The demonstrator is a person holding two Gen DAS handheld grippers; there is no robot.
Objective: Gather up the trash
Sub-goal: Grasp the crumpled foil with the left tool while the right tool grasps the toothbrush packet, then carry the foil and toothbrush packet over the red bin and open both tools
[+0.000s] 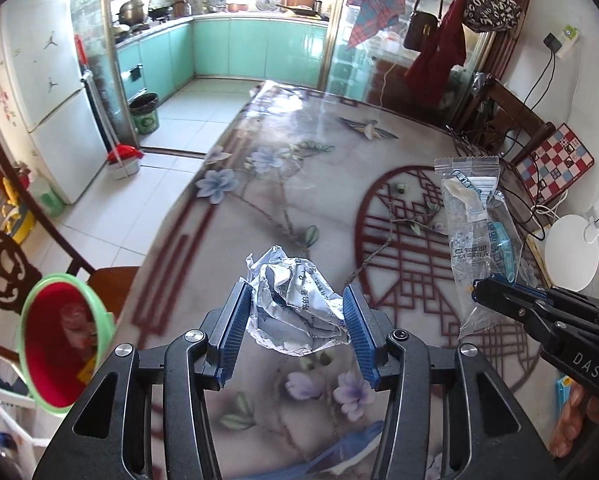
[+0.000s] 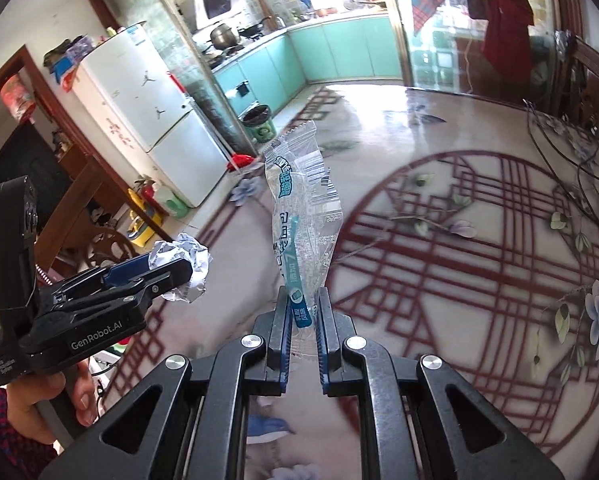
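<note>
Jaws of the left gripper [image 1: 297, 322] are pinching a crumpled paper ball [image 1: 295, 304], one blue pad on each flank, with the ball held clear above the worktop [image 1: 399, 200]. The ball reads as very light and readily crushed; it has no stiff core, so a hold across its widest part, as taken at this moment, is judged secure, while a hold on a loose flap would likely tear or slip.

Jaws of the right gripper [image 2: 303, 312] are pressed nearly together on the lower end of a clear plastic wrapper [image 2: 303, 216]. The wrapper stands upright from the pads and leans slightly, its serrated upper edge free. The film appears thin, limp and smooth, and therefore slippery; the crimped end seam is judged the stiffest place to grip. Whether the wrapper has contents cannot be told.

Beside the left gripper, past the worktop edge, a green-rimmed red bin [image 1: 61, 340] stands with its mouth open. It is judged the likely receptacle for both items. Farther off, on the kitchen floor, a green waste bucket [image 1: 145, 114] stands near the refrigerator [image 1: 55, 92].
</note>
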